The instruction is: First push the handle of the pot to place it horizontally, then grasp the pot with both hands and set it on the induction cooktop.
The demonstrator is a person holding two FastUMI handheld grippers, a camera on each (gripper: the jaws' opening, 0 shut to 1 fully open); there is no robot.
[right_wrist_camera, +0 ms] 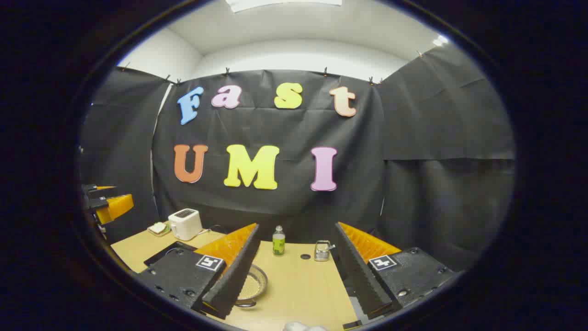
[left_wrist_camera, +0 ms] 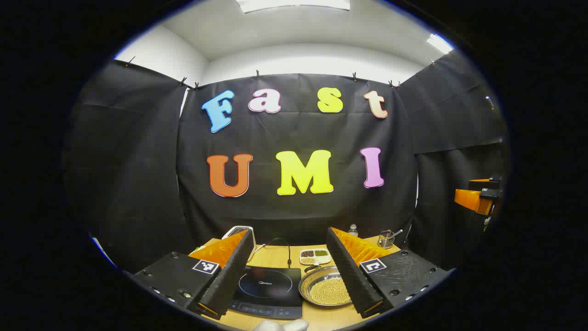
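A: How do the grippers stand?

B: The left gripper is spread wide and empty above the near table edge; the right gripper is likewise released, holding nothing.

A: And the pot?

B: The pot, full of pale grains, sits on the wooden table, just right of the induction cooktop.

A: Farther out?

B: A sectioned dish lies behind the pot; a toaster stands far left, a green bottle near the wall.
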